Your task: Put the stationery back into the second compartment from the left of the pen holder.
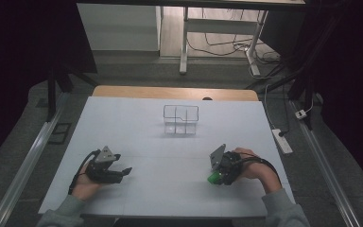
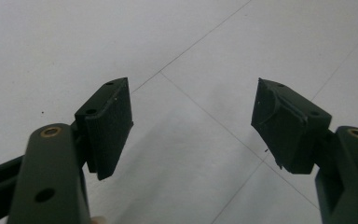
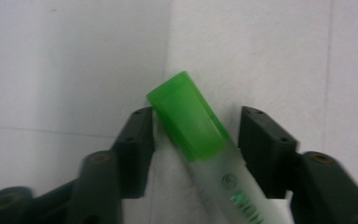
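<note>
Item: green-capped tube (image 3: 200, 140), translucent frosted body with green lettering, bright green cap. It lay slanted on the white table (image 1: 170, 189), cap end pointing away from the right gripper's camera and leaning to that view's left. In the high view the cap (image 1: 213, 178) showed as a green spot at the near right of the table, well apart from the clear compartment box (image 1: 181, 120) and on the person's side of it.

Right gripper (image 3: 196, 135): both black jaws stood one on either side of the tube at the cap. The left jaw lay just beside the cap's edge and the far jaw near the shoulder of the tube; whether either pad pressed on it cannot be told. The jaws stood part-way in, neither wide nor together. The right hand (image 1: 253, 165) gripped the tool from the right, wrist bent inward, the gripper angled down toward the table, nearer than the box and to its right.

Left gripper (image 2: 191, 126): jaws wide apart, nothing between them but bare table. The left hand (image 1: 86, 182) held it low over the table, palm up under the body, jaws pointing right, nearer than the box and to its left.

Sleeves: grey, at the near edge.
</note>
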Motion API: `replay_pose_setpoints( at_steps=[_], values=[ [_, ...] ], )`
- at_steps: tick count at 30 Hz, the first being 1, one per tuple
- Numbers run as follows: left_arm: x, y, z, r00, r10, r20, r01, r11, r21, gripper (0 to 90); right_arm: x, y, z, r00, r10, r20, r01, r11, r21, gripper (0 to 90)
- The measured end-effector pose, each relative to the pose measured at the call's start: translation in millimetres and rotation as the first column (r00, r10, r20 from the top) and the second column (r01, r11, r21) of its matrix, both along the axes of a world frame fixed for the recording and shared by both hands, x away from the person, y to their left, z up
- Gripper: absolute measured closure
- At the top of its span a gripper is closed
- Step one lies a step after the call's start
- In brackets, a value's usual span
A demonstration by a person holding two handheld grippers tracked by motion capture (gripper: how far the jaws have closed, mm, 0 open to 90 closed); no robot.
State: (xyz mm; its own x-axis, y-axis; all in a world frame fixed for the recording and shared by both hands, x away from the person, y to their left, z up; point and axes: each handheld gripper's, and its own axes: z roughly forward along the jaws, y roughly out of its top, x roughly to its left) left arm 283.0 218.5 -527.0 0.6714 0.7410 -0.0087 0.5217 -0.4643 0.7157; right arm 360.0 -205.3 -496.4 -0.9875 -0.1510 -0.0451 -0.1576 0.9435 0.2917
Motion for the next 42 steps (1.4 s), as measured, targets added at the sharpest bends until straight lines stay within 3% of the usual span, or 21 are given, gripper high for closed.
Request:
replay_pose_setpoints(
  at_steps=[7, 13, 15, 19, 23, 25, 27, 28, 31, 32, 33, 35, 36, 37, 38, 39, 42],
  values=[
    [-0.3, 0.0, 0.0, 1.0000, -0.001, 0.001, 0.001, 1.0000, 0.002, 28.0, -2.5, -1.2, 0.4, 0.9993, 0.017, -0.032, -0.017, 1.000, 0.003, 65.7],
    [-0.4, 0.4, -0.2, 1.0000, 0.002, 0.001, -0.002, 1.0000, 0.001, 28.0, -3.0, -1.8, 1.3, 0.9995, -0.003, -0.030, 0.004, 1.000, 0.008, 66.2],
    [-0.4, 0.5, -0.2, 1.0000, 0.002, 0.001, -0.002, 1.0000, 0.001, 28.0, -1.8, -2.3, 5.0, 0.9987, -0.044, -0.024, 0.045, 0.999, 0.030, 66.3],
    [-0.7, 0.9, 0.1, 1.0000, 0.006, 0.004, -0.006, 1.0000, 0.000, 28.0, 0.6, -6.3, 17.9, 0.9960, -0.089, -0.009, 0.089, 0.988, 0.129, 66.3],
    [-0.9, 0.7, 0.0, 1.0000, 0.005, 0.005, -0.005, 1.0000, 0.001, 28.0, 4.5, -10.4, 26.7, 0.9883, -0.153, -0.001, 0.150, 0.968, 0.201, 66.3],
    [-0.8, 0.8, -0.1, 1.0000, 0.006, 0.004, -0.006, 1.0000, 0.001, 28.0, 6.3, -12.3, 29.5, 0.9812, -0.193, -0.005, 0.189, 0.953, 0.236, 66.3],
    [-0.7, 0.9, -0.1, 1.0000, 0.006, 0.004, -0.006, 1.0000, 0.001, 28.0, 7.5, -13.2, 30.8, 0.9780, -0.208, 0.001, 0.202, 0.948, 0.245, 66.3],
    [-0.7, 1.0, -0.1, 1.0000, 0.007, 0.003, -0.007, 1.0000, 0.000, 28.0, 8.5, -14.8, 34.4, 0.9710, -0.239, 0.007, 0.229, 0.937, 0.265, 66.3],
    [-0.5, 1.3, -0.4, 1.0000, 0.007, 0.003, -0.007, 1.0000, 0.001, 28.0, 10.2, -16.8, 38.9, 0.9627, -0.271, -0.007, 0.259, 0.914, 0.313, 66.3],
    [-0.5, 1.3, -0.4, 1.0000, 0.007, 0.003, -0.007, 1.0000, 0.001, 28.0, 10.9, -17.3, 40.4, 0.9598, -0.280, -0.010, 0.268, 0.907, 0.323, 66.3],
    [-0.5, 1.3, -0.3, 1.0000, 0.008, 0.004, -0.008, 1.0000, 0.000, 28.0, 10.9, -17.3, 40.4, 0.9598, -0.280, -0.010, 0.268, 0.907, 0.323, 66.3],
    [-0.6, 1.2, -0.2, 1.0000, 0.008, 0.004, -0.008, 1.0000, 0.001, 28.0, 13.0, -18.7, 43.6, 0.9469, -0.321, -0.018, 0.306, 0.882, 0.358, 66.3],
    [-0.7, 1.1, -0.3, 1.0000, 0.008, 0.004, -0.008, 1.0000, 0.001, 28.0, 13.8, -19.3, 44.8, 0.9414, -0.336, -0.023, 0.321, 0.873, 0.367, 66.3],
    [-0.7, 1.1, -0.3, 1.0000, 0.008, 0.004, -0.008, 1.0000, 0.001, 28.0, 13.8, -19.3, 44.8, 0.9414, -0.336, -0.023, 0.321, 0.873, 0.367, 66.3],
    [-0.9, 0.7, -0.2, 1.0000, 0.008, 0.005, -0.008, 1.0000, 0.003, 28.0, 14.8, -20.4, 47.4, 0.9301, -0.366, -0.029, 0.348, 0.854, 0.387, 66.3],
    [-0.9, 0.7, -0.2, 1.0000, 0.008, 0.005, -0.008, 1.0000, 0.003, 28.0, 14.8, -20.4, 47.4, 0.9301, -0.366, -0.029, 0.348, 0.854, 0.387, 66.3],
    [-0.8, 0.7, -0.4, 1.0000, 0.008, 0.004, -0.008, 1.0000, 0.003, 28.0, 15.8, -21.2, 51.2, 0.9103, -0.412, -0.036, 0.388, 0.821, 0.418, 66.3]
  ],
)
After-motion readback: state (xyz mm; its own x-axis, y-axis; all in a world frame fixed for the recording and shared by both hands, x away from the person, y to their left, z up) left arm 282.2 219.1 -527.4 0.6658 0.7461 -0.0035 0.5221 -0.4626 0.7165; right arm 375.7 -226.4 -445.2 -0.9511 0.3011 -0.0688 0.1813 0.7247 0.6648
